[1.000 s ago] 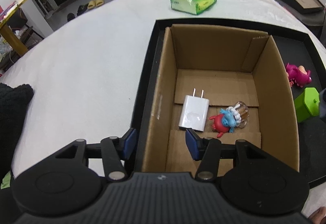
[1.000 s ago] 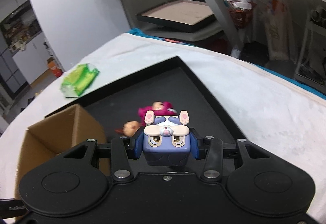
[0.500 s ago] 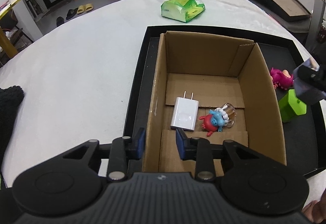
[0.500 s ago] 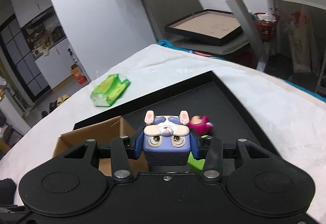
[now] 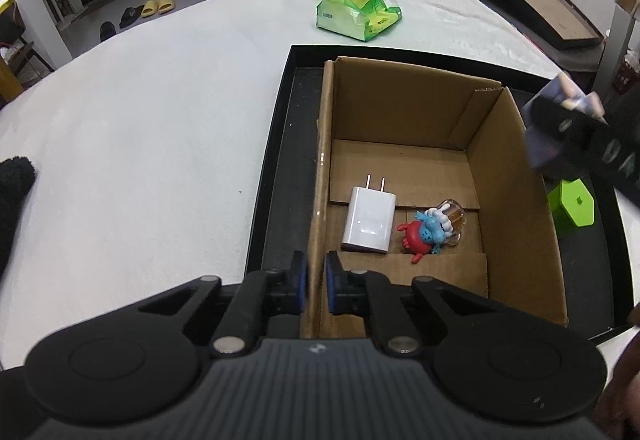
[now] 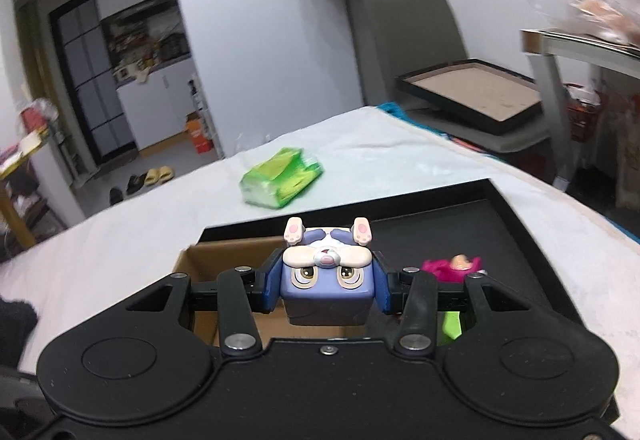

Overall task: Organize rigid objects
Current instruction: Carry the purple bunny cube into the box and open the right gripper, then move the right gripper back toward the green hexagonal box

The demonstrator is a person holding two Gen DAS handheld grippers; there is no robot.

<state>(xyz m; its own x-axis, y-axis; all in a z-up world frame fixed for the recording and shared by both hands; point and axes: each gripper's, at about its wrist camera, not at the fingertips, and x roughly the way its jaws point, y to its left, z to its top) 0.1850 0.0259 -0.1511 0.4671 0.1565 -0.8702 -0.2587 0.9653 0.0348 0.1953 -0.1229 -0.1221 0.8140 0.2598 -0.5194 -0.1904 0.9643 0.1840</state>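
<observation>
Two tongs are at work. My left tongs [image 5: 316, 282] are clenched on the left wall of the cardboard box [image 5: 516, 208], one blue pad outside it and one inside. That box stands in a black tray [image 5: 276, 144] on the white-covered desk [image 5: 140, 144]. Inside the box, on its floor, I see a white plug charger [image 5: 368, 220] lying flat with its prongs pointing away from me, and just right of it a small red-and-blue figurine [image 5: 424, 234] touching a tiny amber mug [image 5: 454, 214]. Beyond the tray a green packet [image 5: 358, 10] lies on the desk. Right of the box, on the tray, sits a lime-green block [image 5: 574, 202]. My right tongs [image 6: 327, 282] are grasping a purple cube-shaped bunny toy [image 6: 326, 280], upside down and held in the air above the box's right wall. Further right on the tray lies a magenta figurine [image 6: 450, 267].
</observation>
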